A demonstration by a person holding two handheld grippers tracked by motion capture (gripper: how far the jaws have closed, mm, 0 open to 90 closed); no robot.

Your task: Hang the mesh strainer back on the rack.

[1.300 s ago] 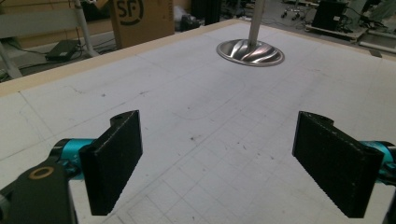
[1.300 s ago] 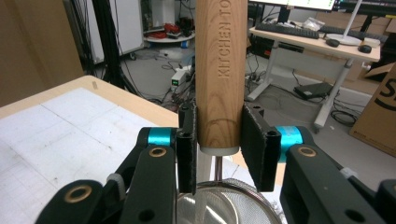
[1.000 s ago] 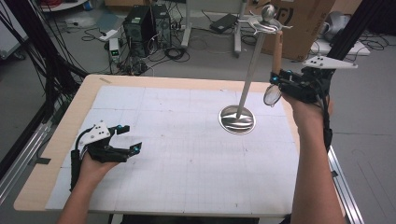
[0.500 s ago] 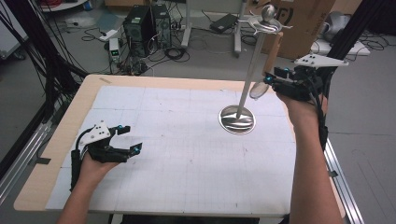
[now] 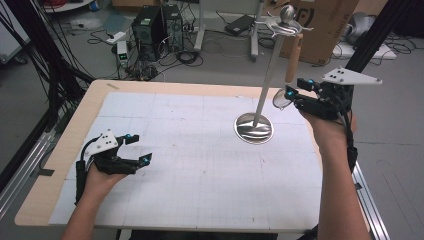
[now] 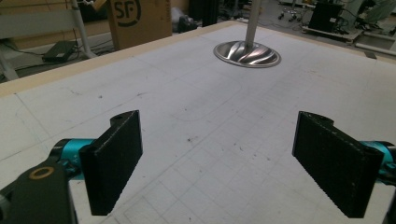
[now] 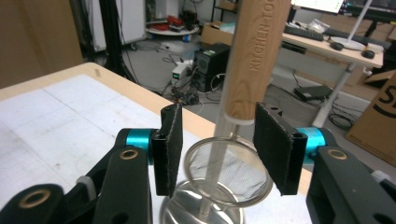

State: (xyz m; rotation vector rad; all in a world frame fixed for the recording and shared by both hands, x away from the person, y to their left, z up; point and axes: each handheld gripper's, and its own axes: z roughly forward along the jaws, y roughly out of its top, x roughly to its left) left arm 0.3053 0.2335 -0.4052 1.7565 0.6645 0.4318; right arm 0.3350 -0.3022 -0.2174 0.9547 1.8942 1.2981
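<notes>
The right gripper (image 5: 291, 95) has risen and moved a little toward the bench's far edge over the last second, closing in on the wooden-handled strainer (image 5: 290, 75) hanging from the metal stand (image 5: 264, 80). Its jaws, earlier beside the strainer's mesh ring, now sit parted on either side of the lower end of the wooden handle (image 7: 250, 60), with the mesh ring (image 7: 228, 171) just below them.

We read "KITCHEN TOO…", rest cut off, on wooden handle (image 7: 254, 56) betw. right gripper (image 7: 224, 149) jaws; "SF" on cardboard box (image 6: 140, 21) far ahead of left gripper (image 6: 224, 158).
</notes>
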